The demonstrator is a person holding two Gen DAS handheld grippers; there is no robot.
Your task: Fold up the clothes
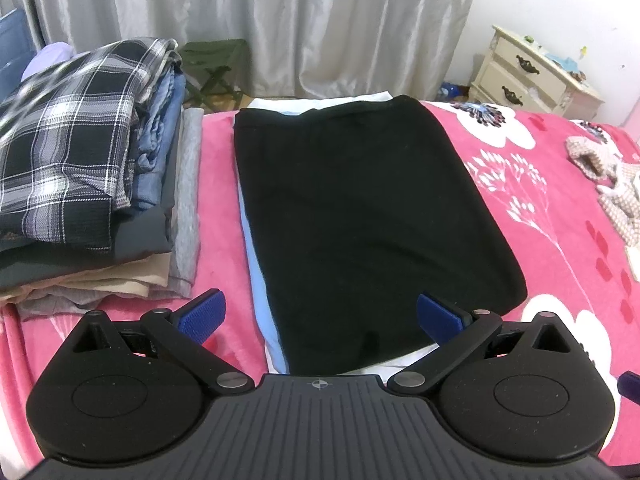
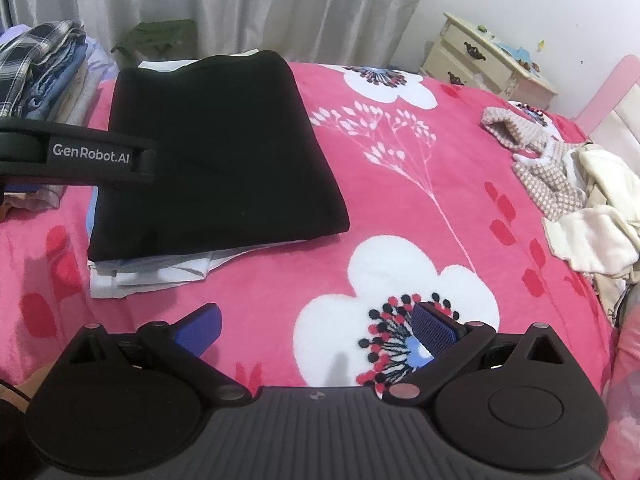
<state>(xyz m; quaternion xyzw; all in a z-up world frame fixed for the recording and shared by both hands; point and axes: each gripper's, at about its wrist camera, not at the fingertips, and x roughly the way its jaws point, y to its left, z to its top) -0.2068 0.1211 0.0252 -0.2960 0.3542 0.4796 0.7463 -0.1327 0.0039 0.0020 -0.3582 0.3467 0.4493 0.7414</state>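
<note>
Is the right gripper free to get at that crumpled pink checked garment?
Probably yes: the right gripper has its jaws open and empty, and only bare pink floral blanket lies between it and the crumpled pink checked garment.

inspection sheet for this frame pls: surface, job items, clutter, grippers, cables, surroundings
Surface: pink floral blanket, bare around the garment.
Job's things: black garment folded flat over a pale blue-white layer; folded stack beside it; unfolded clothes heaped at the far side.
Clutter: nothing seen.
Grippers: left gripper open over the garment's near edge; right gripper open over bare blanket; both empty.
Cables: nothing seen.
Surroundings: grey curtain, cream nightstand, green stool.
</note>
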